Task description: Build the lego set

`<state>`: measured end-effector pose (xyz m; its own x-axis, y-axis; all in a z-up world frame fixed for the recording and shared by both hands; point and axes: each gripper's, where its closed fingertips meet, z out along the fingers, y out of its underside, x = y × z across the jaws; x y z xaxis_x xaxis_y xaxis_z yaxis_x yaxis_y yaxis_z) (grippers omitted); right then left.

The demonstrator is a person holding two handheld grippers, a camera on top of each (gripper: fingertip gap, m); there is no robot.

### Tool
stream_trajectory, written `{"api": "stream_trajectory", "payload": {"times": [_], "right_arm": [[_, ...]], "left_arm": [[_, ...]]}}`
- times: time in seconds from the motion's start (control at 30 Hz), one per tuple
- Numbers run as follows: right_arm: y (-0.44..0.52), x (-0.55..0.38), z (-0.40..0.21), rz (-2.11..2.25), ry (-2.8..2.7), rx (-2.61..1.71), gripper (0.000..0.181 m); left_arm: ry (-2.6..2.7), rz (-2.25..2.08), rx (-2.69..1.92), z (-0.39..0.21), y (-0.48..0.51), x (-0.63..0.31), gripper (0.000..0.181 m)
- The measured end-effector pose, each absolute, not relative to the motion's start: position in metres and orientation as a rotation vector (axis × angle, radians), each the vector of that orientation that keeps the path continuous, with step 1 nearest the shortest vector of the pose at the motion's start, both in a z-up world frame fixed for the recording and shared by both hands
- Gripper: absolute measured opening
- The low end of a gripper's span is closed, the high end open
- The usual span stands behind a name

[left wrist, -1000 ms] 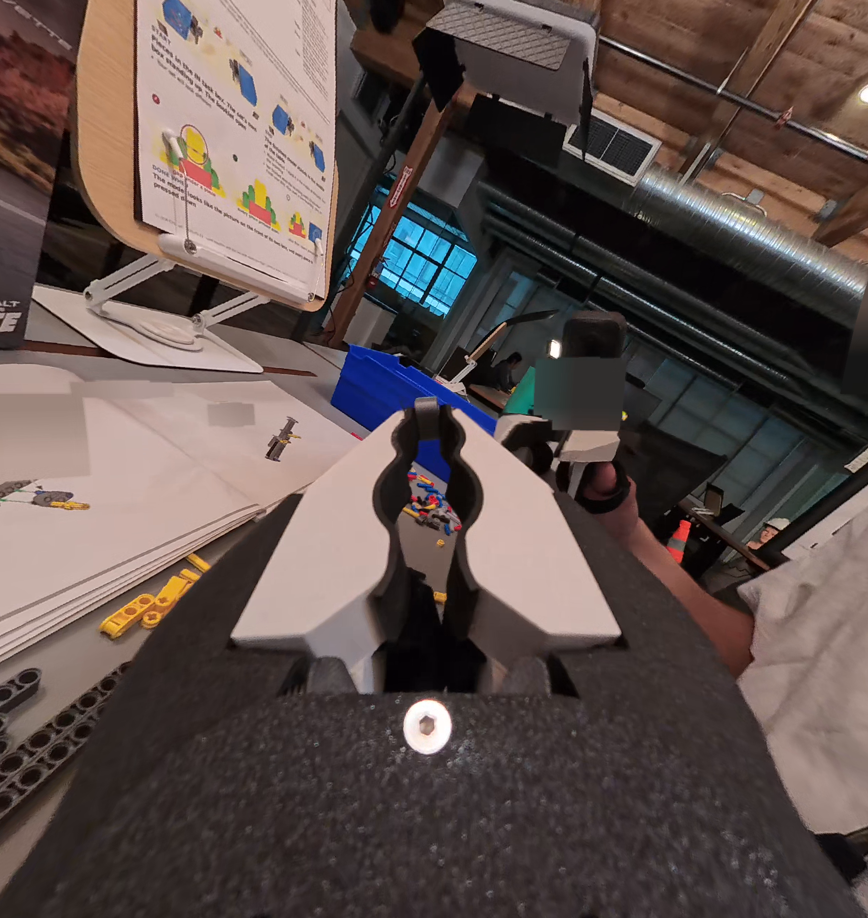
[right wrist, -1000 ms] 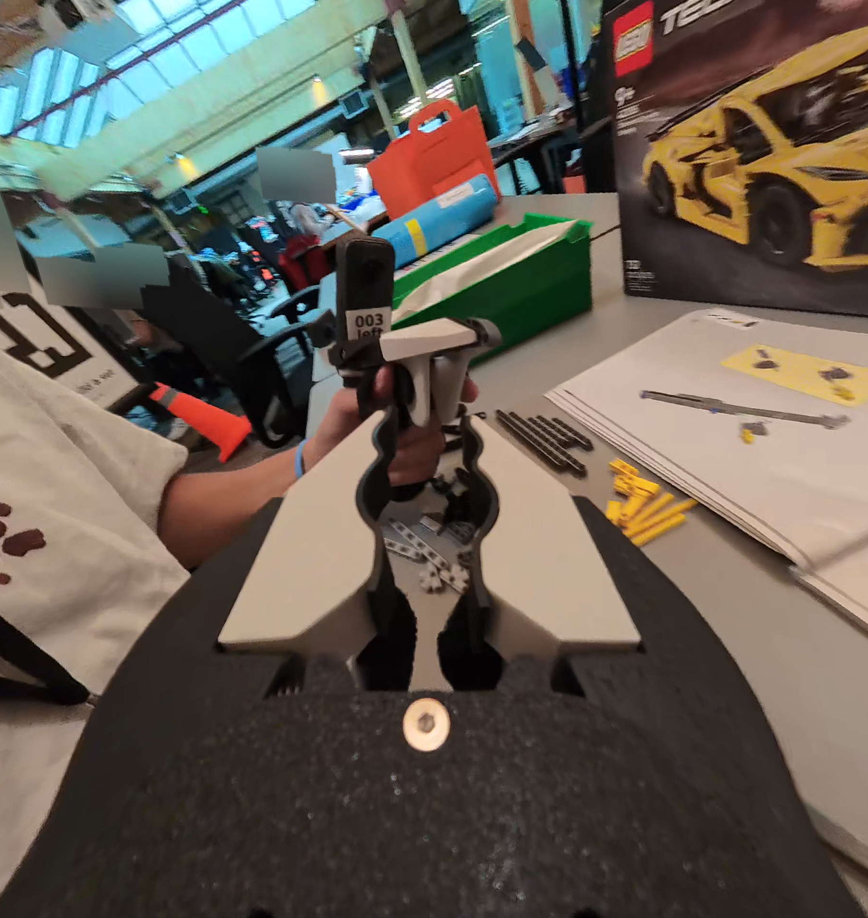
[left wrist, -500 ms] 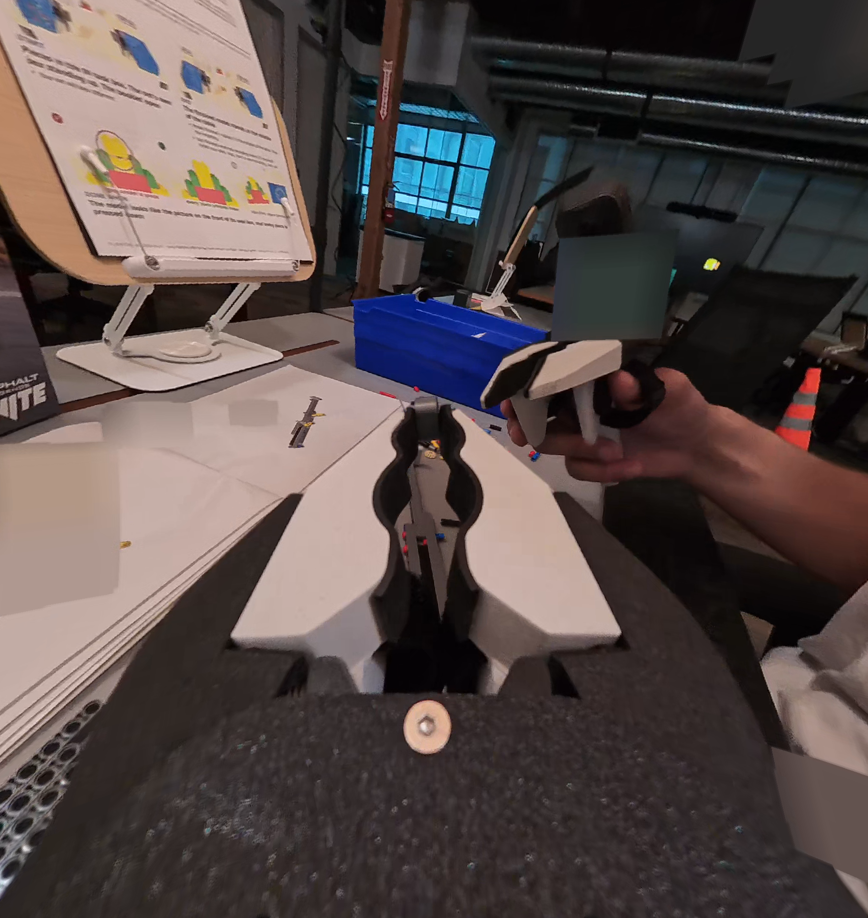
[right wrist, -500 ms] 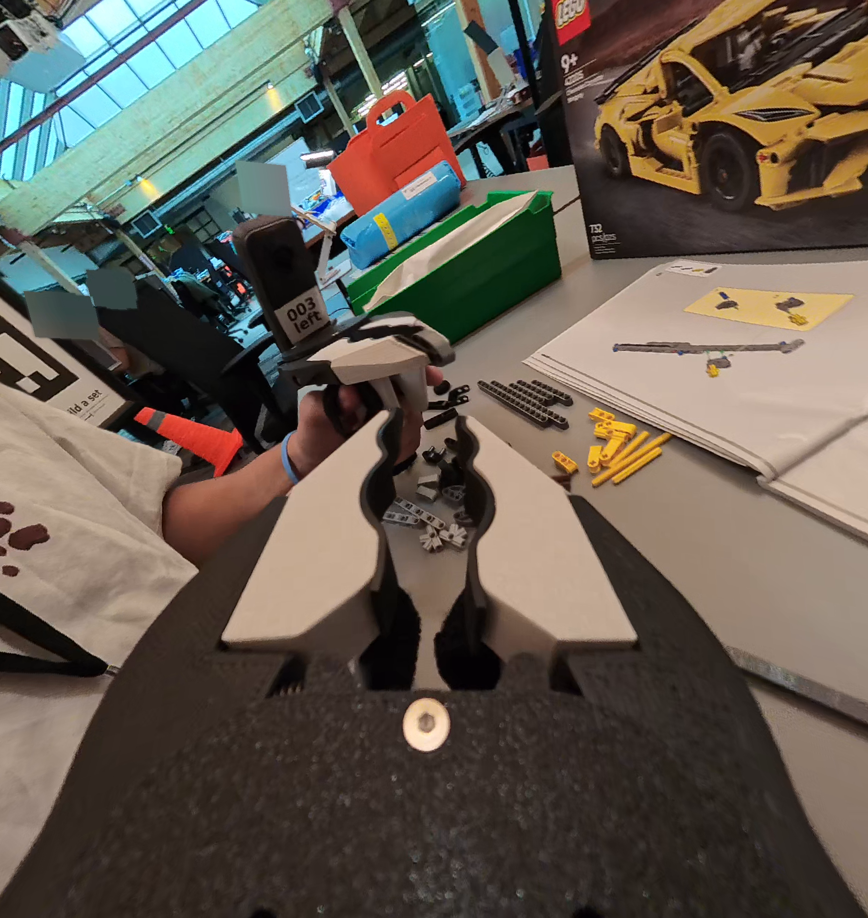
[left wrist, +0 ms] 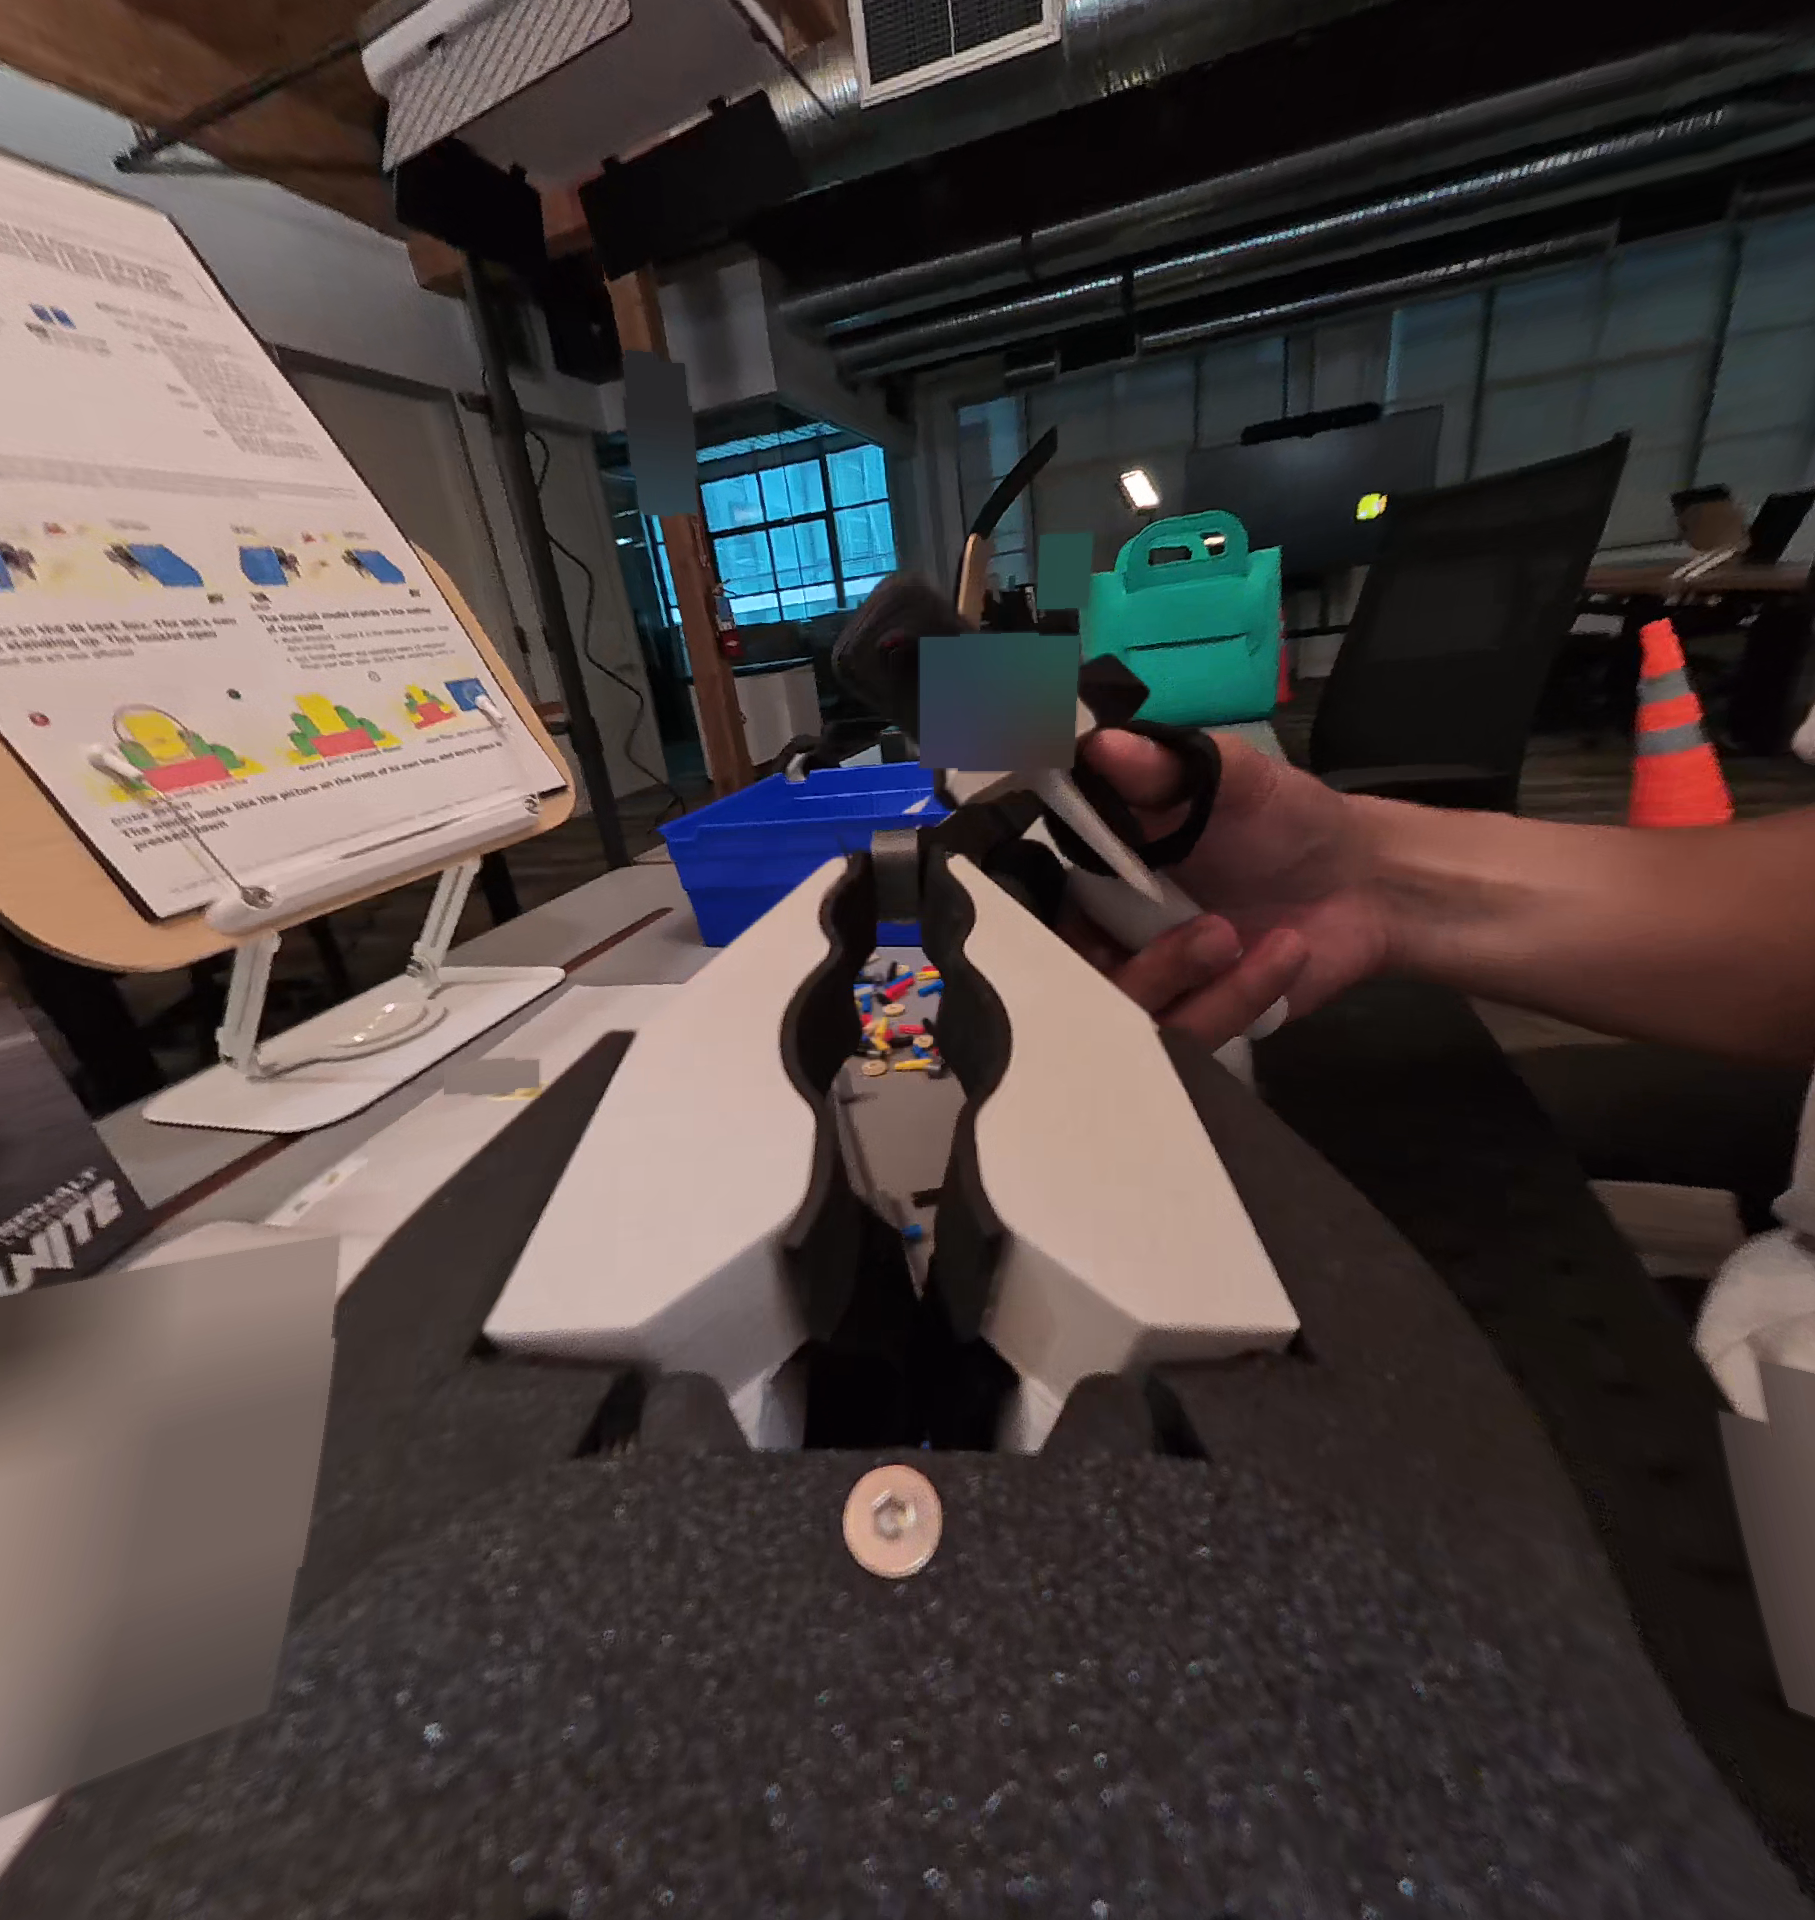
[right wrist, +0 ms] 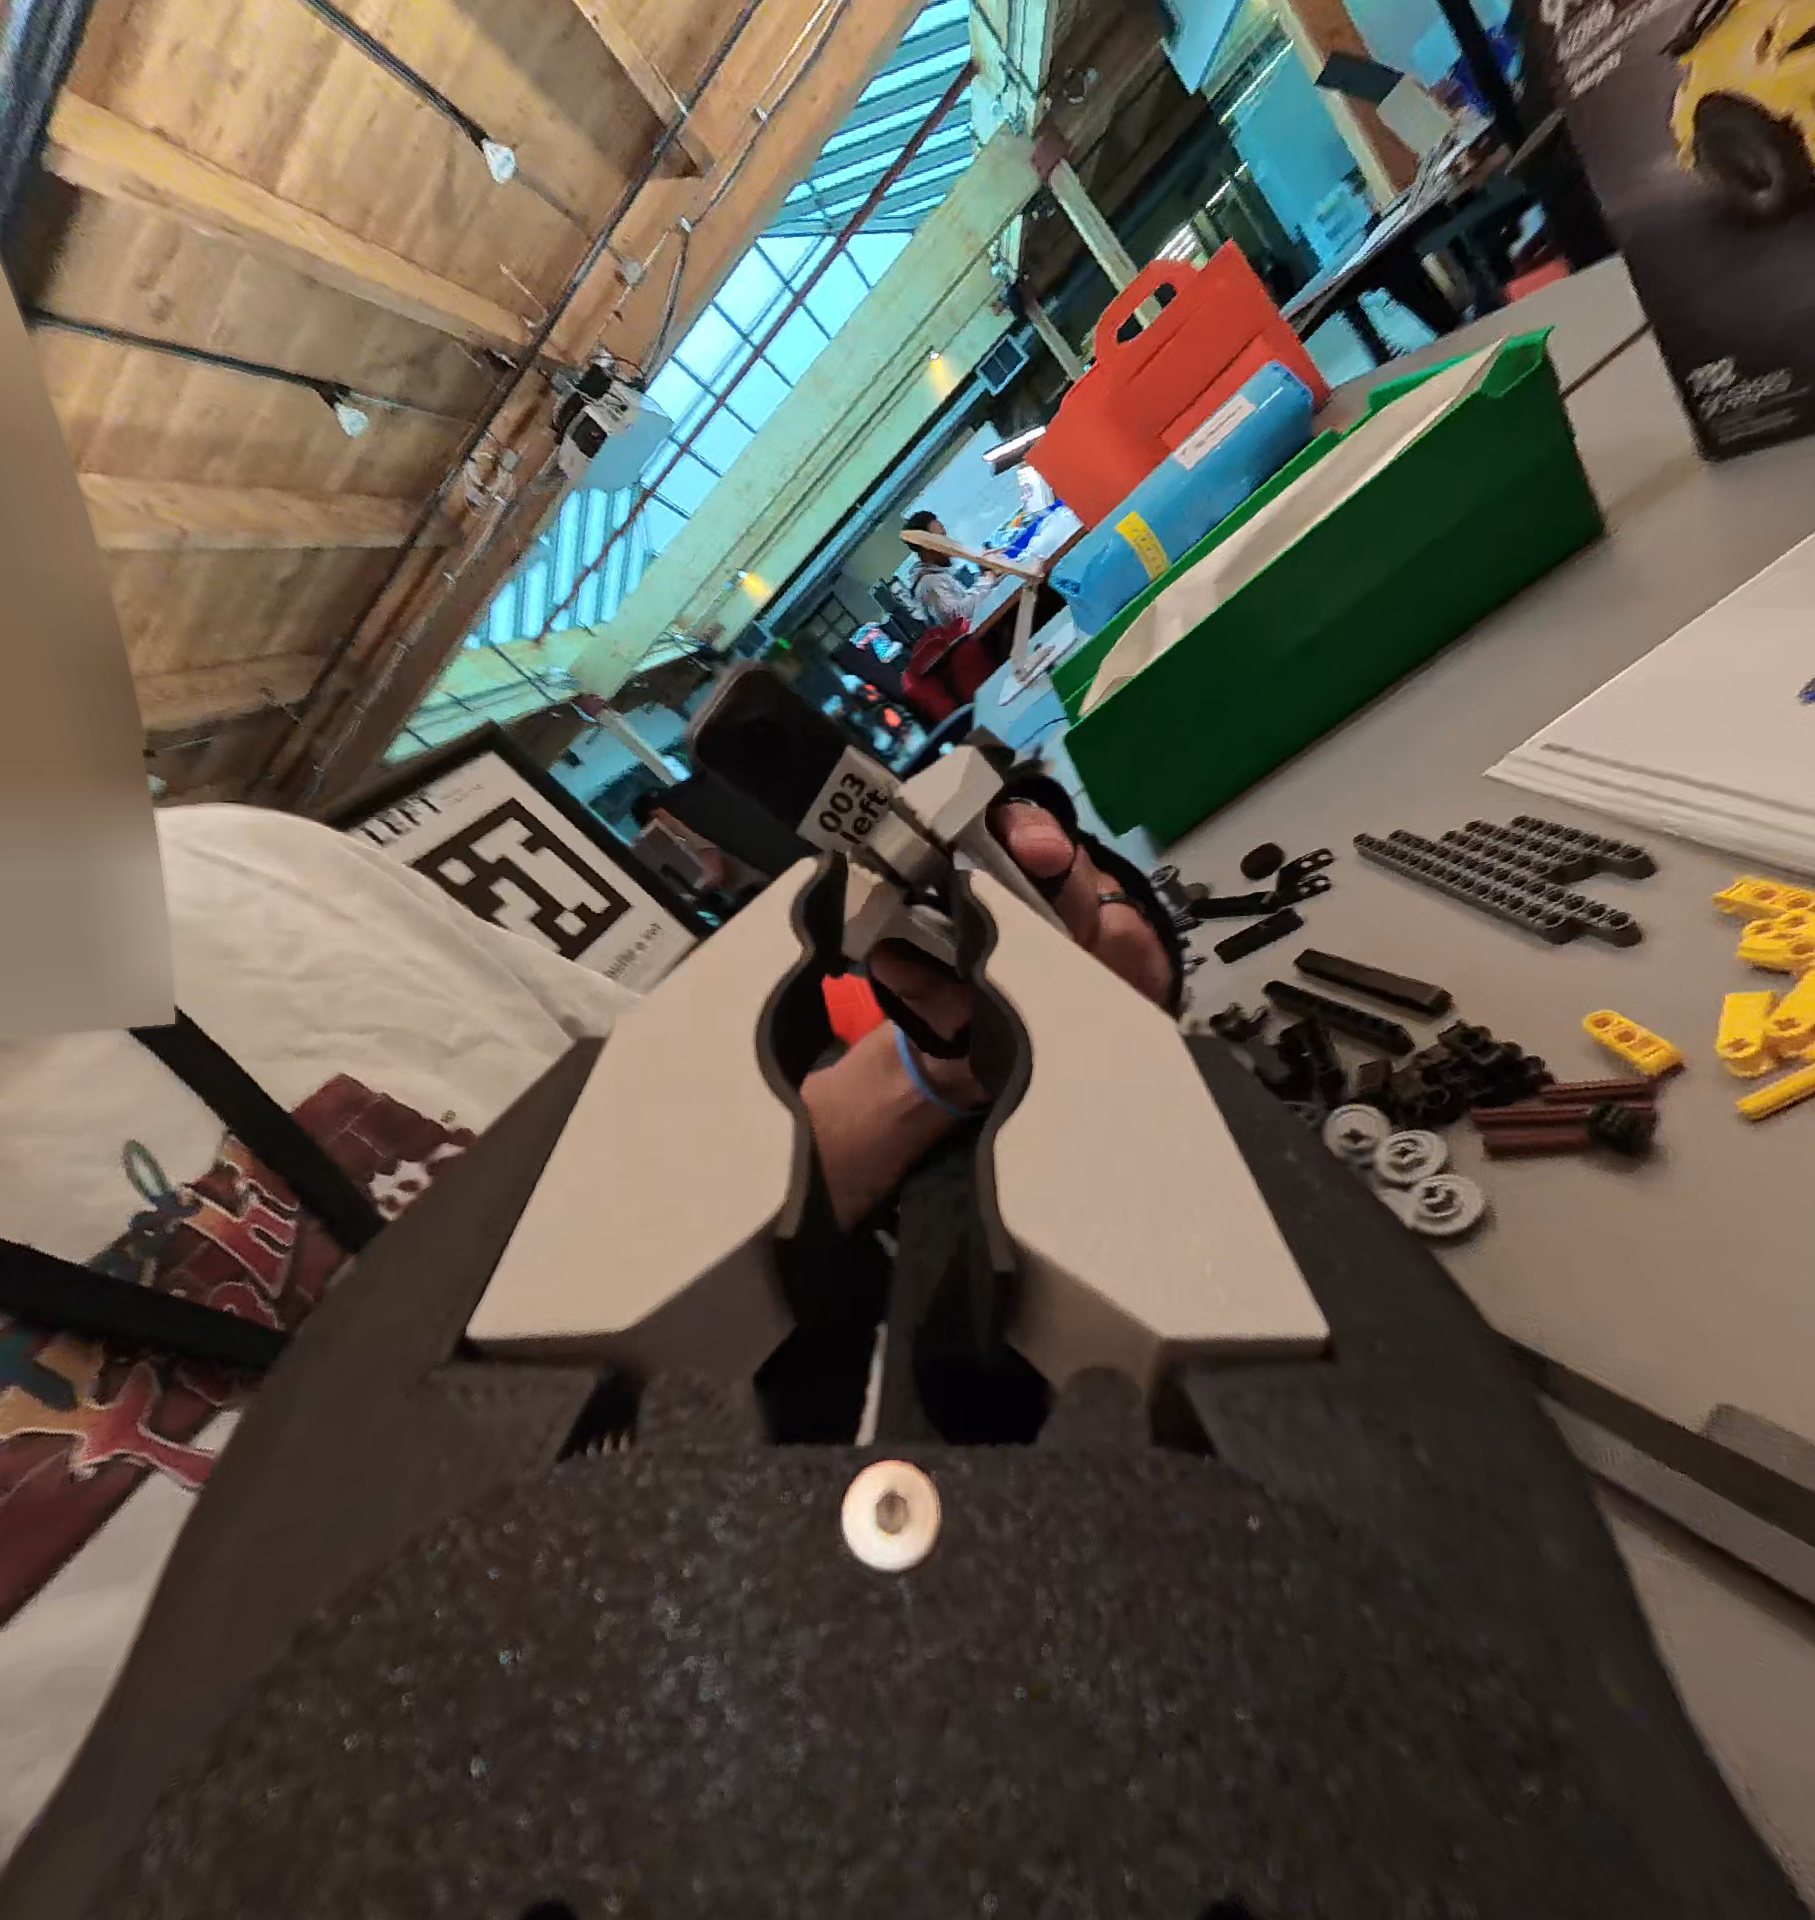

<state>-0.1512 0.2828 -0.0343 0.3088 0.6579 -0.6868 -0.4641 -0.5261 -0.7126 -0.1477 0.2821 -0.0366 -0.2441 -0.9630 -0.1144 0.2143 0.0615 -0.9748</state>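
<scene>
**Both grippers up in the air, no build begun**

Your left gripper (left wrist: 895,883) has its fingers apart by a narrow gap, and a small grey piece (left wrist: 895,881) sits between the tips; whether it is truly pinched or only seen through the gap, you cannot tell from here. Your right gripper (right wrist: 890,894) also has its fingers a little apart, with nothing of its own between them; through the gap you see only the other gripper and your hand (right wrist: 1079,914) on it. The two grippers face each other above the table's near edge, tips close.

Outward, the parts lie loose on the table (right wrist: 1568,1278): black beams (right wrist: 1505,878), yellow pieces (right wrist: 1786,997), grey discs (right wrist: 1407,1164), dark pins (right wrist: 1402,1060). A heap of small coloured pins (left wrist: 895,1023) lies before the blue bin (left wrist: 778,847). The open booklet (right wrist: 1734,748) lies beyond the beams.

No assembled section shows anywhere, so judge the build as barely started: nearly every joining step is still ahead.
</scene>
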Motion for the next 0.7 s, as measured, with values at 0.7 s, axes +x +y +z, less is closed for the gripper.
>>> {"api": "stream_trajectory", "payload": {"times": [0.7], "right_arm": [[0.267,-0.148,-0.068,1.449,-0.181,-1.665,0.014]], "left_arm": [[1.477,-1.015,-0.775,-0.073,0.262,-0.131,0.012]]}}
